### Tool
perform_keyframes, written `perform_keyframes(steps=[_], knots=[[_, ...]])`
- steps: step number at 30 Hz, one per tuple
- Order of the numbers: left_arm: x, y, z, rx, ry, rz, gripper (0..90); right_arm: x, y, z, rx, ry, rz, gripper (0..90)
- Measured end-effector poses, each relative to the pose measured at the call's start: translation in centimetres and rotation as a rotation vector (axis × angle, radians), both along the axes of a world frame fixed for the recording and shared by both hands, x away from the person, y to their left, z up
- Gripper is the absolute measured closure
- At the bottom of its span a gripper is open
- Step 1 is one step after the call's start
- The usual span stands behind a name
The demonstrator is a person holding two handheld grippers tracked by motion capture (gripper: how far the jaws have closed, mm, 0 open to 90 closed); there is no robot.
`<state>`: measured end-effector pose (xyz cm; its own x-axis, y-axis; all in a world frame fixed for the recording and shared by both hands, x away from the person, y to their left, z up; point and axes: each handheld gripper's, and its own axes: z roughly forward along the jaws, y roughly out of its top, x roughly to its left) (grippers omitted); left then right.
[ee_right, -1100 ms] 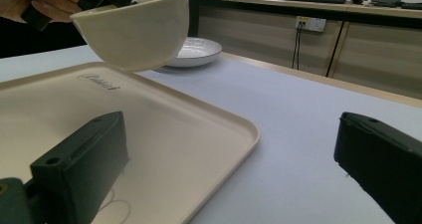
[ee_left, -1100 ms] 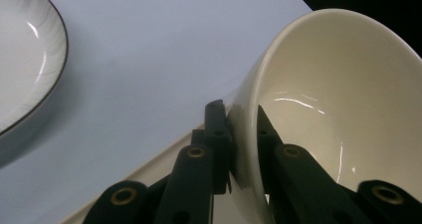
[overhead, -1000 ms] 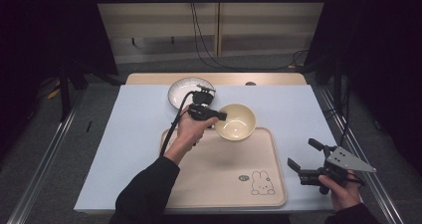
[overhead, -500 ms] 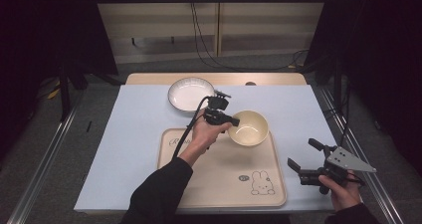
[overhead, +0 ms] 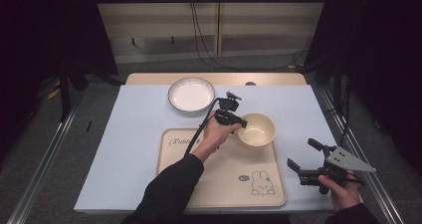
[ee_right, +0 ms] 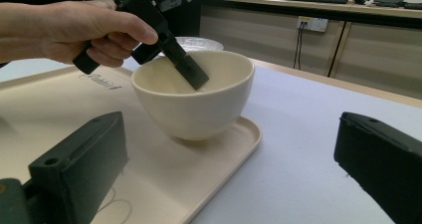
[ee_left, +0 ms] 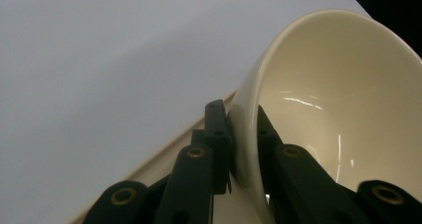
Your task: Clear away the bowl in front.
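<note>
The cream bowl (overhead: 257, 130) is gripped by the left gripper (overhead: 241, 124) at its near-left rim: in the left gripper view, the bowl wall (ee_left: 328, 109) is pinched between the two jaws, one jaw outside and one inside. The bowl is seen at the far right corner of the beige rabbit tray (overhead: 219, 184), with its base on or just above the tray surface (ee_right: 149, 184); contact cannot be told. The right gripper (overhead: 304, 159) is held with jaws spread apart and nothing between them, near the tray's right edge, well apart from the bowl.
</note>
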<state>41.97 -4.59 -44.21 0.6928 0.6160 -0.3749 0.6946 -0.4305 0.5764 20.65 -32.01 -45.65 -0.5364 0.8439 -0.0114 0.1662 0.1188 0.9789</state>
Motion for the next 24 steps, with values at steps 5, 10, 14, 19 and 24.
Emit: perform_keyframes(steps=[5, 10, 14, 19, 24], knots=[[0.2, -0.5, -0.7, 0.009, 0.013, -0.001, 83.5, 0.0, 0.0, 0.0, 0.000, -0.002, -0.003, 0.0], [0.4, -0.7, -1.3, 0.020, 0.023, -0.009, 83.4, 0.0, 0.0, 0.0, 0.003, 0.000, 0.004, 0.0], [0.5, -0.8, -1.3, 0.025, 0.011, -0.008, 83.5, 0.1, 0.0, 0.0, -0.002, -0.003, 0.000, 0.0], [0.4, -0.9, -1.4, 0.025, 0.008, 0.011, 83.4, 0.0, 0.0, 0.0, 0.000, -0.003, 0.002, 0.0], [0.4, -1.0, -1.5, 0.010, -0.006, 0.006, 82.6, 0.1, 0.0, 0.0, 0.002, -0.005, 0.001, 0.0]])
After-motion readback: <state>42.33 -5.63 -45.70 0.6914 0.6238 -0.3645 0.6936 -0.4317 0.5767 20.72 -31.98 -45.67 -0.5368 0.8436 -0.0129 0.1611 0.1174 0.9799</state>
